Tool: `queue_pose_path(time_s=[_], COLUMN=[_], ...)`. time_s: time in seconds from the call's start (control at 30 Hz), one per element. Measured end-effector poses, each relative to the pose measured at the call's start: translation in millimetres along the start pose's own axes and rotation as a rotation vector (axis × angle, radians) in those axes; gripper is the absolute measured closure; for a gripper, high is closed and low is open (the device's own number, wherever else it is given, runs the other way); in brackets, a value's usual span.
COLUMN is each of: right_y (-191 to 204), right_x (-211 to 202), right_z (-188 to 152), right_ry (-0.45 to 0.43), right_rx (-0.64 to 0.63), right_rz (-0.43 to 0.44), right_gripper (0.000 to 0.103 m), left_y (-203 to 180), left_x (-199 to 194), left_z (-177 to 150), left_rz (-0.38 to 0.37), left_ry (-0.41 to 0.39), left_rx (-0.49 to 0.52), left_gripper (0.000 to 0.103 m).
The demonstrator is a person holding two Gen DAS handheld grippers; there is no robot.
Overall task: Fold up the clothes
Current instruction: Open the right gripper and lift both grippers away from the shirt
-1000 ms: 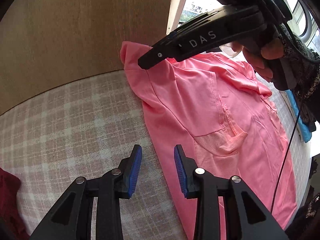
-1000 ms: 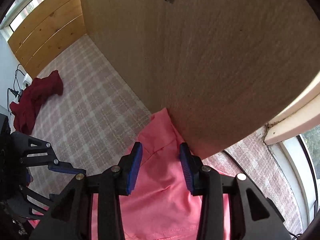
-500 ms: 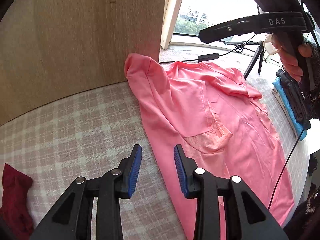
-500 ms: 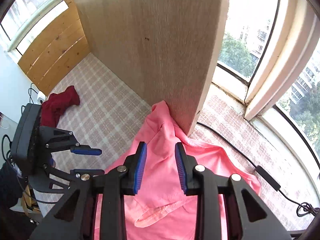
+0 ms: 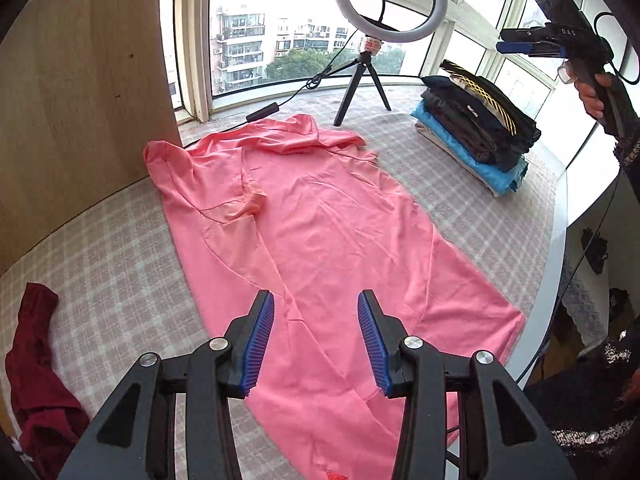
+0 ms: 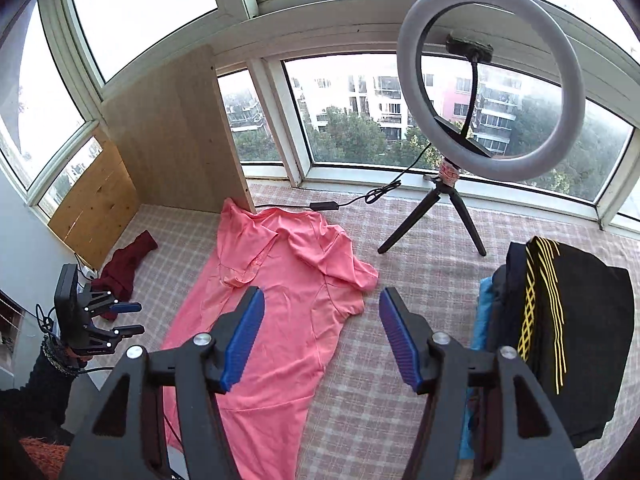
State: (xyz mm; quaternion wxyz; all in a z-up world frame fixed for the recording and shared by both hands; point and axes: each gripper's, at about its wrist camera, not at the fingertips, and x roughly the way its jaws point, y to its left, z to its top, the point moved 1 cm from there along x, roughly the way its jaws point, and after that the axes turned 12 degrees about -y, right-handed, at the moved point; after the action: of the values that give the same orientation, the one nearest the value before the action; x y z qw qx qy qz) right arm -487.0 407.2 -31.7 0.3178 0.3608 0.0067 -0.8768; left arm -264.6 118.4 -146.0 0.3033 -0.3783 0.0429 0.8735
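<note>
Left gripper point(image 5: 316, 340): jaws apart and opening, blue ribbed pads facing each other, nothing between them. It hangs above the lower half of the pink shirt point(image 5: 320, 240) without touching the fabric.

Right gripper point(image 6: 322, 340): jaws wide and opening, nothing between the pads. It is raised well above the surface, angled down toward the shirt's right sleeve and the bare cloth beside it. In the left wrist view it appears at upper right, held by a hand point(image 5: 592, 92) in a dark knitted sleeve.

Pink shirt: spread lengthwise on the checked tablecloth point(image 5: 112, 264) covering the desk. Collar end lies toward the window; hem end lies toward the near desk edge. The left sleeve corner touches the foot of an upright wooden panel point(image 5: 80, 100). Both sleeves are folded in over the body; the fabric around the collar is creased, the lower half fairly flat.

Other items on the desk:
- Dark red garment point(image 5: 36, 368), crumpled, left of the shirt and well apart from it.
- Stack of folded clothes point(image 5: 476, 128), right of the shirt; a black item with yellow stripes on top, a blue item near the bottom.
- Ring light point(image 6: 490, 80) on a small black tripod, beyond the shirt near the window, its cable running along the sill side.
</note>
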Motion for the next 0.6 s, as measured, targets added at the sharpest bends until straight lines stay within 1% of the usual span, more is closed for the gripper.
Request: queue_pose_path(time_s=[0.07, 0.17, 0.27, 0.37, 0.47, 0.5, 0.6], right_y=[-17.7, -39.3, -55.2, -65.6, -69.4, -69.0, -60.1], right_x=[-18.3, -27.1, -22.3, -11.3, 11.9, 22.3, 56.8], right_z=[-22.7, -52.6, -75.7, -85.6, -86.4, -86.3, -83.2], right_ry=[0.0, 0.03, 0.071, 0.106, 0.116, 0.122, 0.138], right_rx=[0.033, 0.068, 0.063, 0.032, 0.007, -0.001, -0.049], right_rz=[0.0, 0.034, 0.088, 0.137, 0.139, 0.135, 0.129], right_gripper=[0.044, 0.044, 0.044, 0.044, 0.044, 0.044, 0.044], left_y=[-34.4, -85.6, -135.7, -193.0, -239.9, -249.7, -258.3], left_x=[4.0, 14.5, 36.6, 67.1, 97.2, 106.5, 126.7], left_z=[-18.8, -45.6, -60.9, -72.6, -80.2, -81.2, -81.3], left_rz=[-0.035, -0.079, -0.129, -0.159, -0.162, -0.146, -0.082], left_ry=[0.038, 0.082, 0.105, 0.134, 0.173, 0.183, 0.207], left_rx=[-0.004, -0.014, -0.089, -0.09, -0.074, -0.07, -0.1], left_gripper=[0.061, 0.061, 0.061, 0.061, 0.061, 0.061, 0.061])
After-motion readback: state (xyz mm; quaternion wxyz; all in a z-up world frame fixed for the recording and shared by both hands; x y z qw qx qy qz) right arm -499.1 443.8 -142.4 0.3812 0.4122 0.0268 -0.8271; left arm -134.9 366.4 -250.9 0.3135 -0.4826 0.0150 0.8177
